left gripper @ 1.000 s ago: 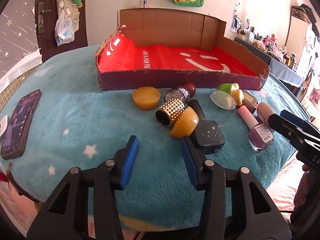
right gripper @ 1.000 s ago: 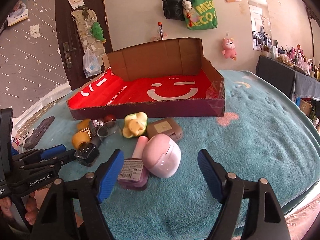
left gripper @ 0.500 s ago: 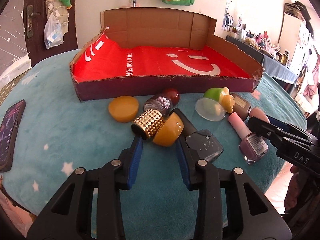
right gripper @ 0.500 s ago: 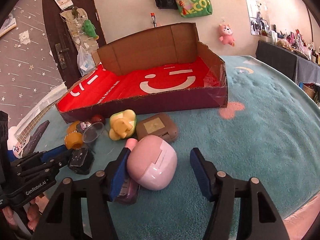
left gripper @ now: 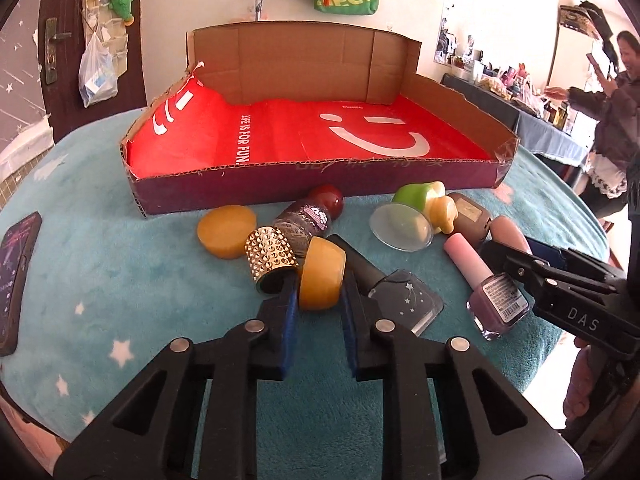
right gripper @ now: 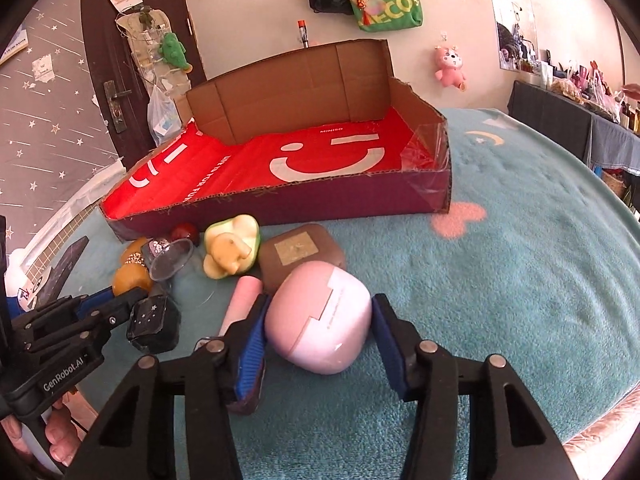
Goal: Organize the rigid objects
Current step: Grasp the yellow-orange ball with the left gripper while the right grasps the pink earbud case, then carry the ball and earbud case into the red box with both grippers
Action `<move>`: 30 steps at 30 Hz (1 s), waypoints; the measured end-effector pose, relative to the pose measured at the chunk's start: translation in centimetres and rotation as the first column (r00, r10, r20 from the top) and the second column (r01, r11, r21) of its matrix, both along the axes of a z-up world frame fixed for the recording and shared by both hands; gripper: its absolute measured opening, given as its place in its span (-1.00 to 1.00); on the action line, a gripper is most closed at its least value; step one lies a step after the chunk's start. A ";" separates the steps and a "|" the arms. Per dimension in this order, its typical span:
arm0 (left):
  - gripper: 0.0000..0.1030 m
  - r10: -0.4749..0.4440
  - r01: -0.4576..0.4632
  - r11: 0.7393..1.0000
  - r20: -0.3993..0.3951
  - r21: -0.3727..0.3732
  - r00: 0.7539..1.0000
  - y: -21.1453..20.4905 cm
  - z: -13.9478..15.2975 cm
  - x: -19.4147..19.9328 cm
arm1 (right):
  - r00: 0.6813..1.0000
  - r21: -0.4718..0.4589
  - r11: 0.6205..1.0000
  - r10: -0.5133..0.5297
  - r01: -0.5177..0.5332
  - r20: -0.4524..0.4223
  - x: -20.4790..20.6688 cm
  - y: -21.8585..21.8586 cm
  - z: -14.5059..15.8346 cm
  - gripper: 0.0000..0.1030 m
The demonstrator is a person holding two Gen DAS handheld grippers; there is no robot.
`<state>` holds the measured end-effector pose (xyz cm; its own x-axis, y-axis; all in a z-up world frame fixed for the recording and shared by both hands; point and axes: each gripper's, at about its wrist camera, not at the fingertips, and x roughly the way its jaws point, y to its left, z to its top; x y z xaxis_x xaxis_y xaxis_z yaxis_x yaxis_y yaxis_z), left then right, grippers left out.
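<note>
- A shallow cardboard box [left gripper: 256, 196] with a red lining sits open on the teal blanket.
- In front of it lies a cluster: an amber disc [left gripper: 226, 230], a gold studded cap [left gripper: 272, 254], an amber ring-shaped piece [left gripper: 322, 280] on its edge, a dark starred bottle [left gripper: 404, 300].
- Further right: a mauve polish bottle [left gripper: 496, 300], a pink egg-shaped case [right gripper: 318, 322], a brown case [right gripper: 302, 254], a green-yellow toy [right gripper: 232, 252].
</note>
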<state>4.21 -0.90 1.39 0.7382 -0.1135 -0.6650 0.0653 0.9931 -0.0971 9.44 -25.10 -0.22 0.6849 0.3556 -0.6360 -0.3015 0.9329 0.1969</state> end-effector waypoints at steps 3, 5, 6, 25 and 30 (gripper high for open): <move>-0.65 0.002 -0.002 1.000 -0.003 -0.012 1.000 0.3 0.0 -0.1 | 1.000 0.008 1.000 0.002 -0.002 -0.001 -0.1 -0.1 0.1 0.03; -0.65 0.006 -0.006 1.000 0.003 -0.003 1.000 0.4 0.0 -0.4 | 1.000 0.015 1.000 0.005 -0.005 -0.003 -0.1 -0.2 0.1 0.03; -0.65 0.010 -0.010 1.000 0.008 0.000 1.000 0.5 0.1 -0.6 | 1.000 0.016 1.000 0.007 -0.007 -0.001 -0.2 -0.3 0.2 0.03; -0.65 -0.005 0.006 1.000 0.096 -0.011 0.995 1.5 3.4 -0.6 | 0.995 0.040 0.996 0.077 -0.080 0.058 -0.3 1.2 3.0 0.03; -0.65 -0.008 0.009 1.000 0.103 -0.010 0.995 2.0 4.0 0.5 | 0.994 0.032 0.995 0.088 -0.090 0.066 0.4 1.8 3.5 0.03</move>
